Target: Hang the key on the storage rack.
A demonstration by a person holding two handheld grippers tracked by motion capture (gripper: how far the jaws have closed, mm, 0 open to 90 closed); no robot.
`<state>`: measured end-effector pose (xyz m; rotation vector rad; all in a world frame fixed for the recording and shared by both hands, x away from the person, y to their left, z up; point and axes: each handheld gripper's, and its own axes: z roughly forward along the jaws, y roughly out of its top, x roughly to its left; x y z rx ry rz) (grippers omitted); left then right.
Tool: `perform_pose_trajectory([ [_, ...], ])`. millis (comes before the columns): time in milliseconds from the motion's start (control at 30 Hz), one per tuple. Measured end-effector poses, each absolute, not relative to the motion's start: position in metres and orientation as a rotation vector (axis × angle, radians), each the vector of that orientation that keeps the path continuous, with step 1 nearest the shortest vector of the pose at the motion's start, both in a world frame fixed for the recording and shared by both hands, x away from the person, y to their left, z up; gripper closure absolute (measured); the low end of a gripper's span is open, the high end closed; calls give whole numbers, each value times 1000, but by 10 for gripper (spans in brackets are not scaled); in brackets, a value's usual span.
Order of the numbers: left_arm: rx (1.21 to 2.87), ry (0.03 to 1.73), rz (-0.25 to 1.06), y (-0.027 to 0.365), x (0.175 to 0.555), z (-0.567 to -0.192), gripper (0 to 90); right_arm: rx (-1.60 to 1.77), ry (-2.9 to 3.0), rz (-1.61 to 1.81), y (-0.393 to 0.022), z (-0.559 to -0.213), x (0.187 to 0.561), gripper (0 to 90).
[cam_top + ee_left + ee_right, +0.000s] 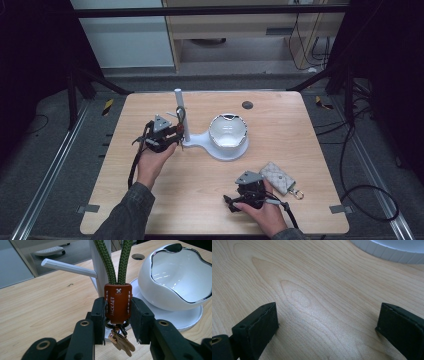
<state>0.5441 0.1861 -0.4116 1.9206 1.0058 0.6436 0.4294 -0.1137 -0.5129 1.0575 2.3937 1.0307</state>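
The left claw (117, 312) is closed on a brown leather key fob (118, 302), its two black pads pressing the fob's sides. A doubled green cord (107, 260) rises from the fob's top in front of a white post (98, 267), and small brass keys (122, 342) dangle beneath the fob. The post has a side peg (67, 266) and stands on a white base (220, 149) that also carries a white bowl (227, 131).

The right claw (327, 322) is wide open with nothing between its pads, held low over bare wood near the front edge.

The tabletop (200, 185) is pale wood. A quilted grey key pouch (279, 177) lies just beside the right hand (265, 212). Beyond the tabletop are grey floor, cables and a light wooden cabinet (240, 25).
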Motion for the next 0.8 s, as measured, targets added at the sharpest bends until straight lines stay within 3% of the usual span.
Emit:
perform_pose_trajectory([
  [433,1908,996,637,186,546,-413,644,1058,2393,1031,-114,-513,429,34],
  [800,1893,987,650,188,543,-412,563,1058,2392,1030,-114,-513,429,34],
])
